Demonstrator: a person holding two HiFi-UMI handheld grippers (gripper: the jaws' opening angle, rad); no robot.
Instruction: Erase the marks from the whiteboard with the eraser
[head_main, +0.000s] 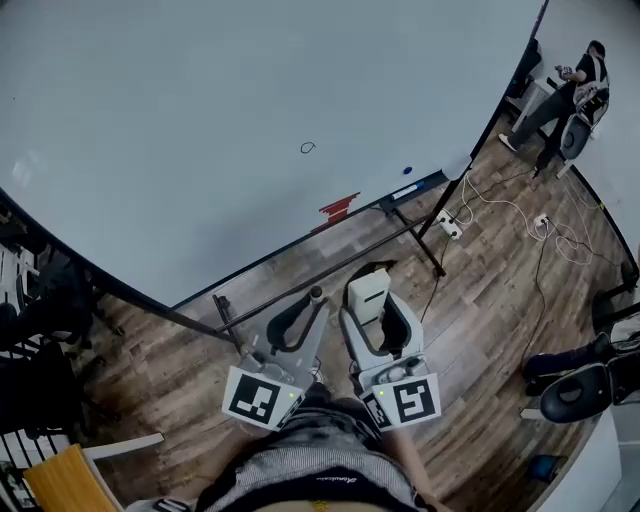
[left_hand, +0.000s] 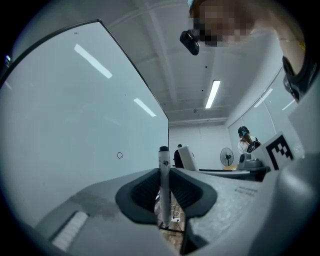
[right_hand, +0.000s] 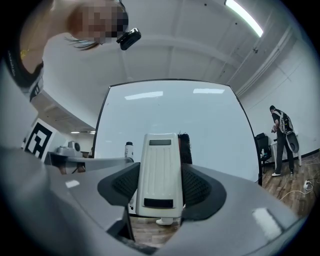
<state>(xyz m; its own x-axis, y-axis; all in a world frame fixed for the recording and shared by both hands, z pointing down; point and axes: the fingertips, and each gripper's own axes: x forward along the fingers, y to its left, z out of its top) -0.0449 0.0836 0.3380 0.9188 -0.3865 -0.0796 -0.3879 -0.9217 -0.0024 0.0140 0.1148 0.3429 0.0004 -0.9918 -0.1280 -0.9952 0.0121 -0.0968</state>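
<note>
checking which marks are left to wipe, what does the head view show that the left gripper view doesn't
Only the head view: a red patch and a blue dot by the lower edge of the whiteboard. Only the left gripper view: ceiling lights and a fan. Both: the small circle mark, the left gripper shut on a marker, and the eraser in the right gripper.

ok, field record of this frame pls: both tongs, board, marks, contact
left tongs: shut on slim grey marker pen
right tongs: shut on white ribbed plastic eraser
board: large white whiteboard on black-framed stand
marks: one small black loop, not erased
contact: eraser apart from whiteboard
ledge: flat red item, type unclear
</note>
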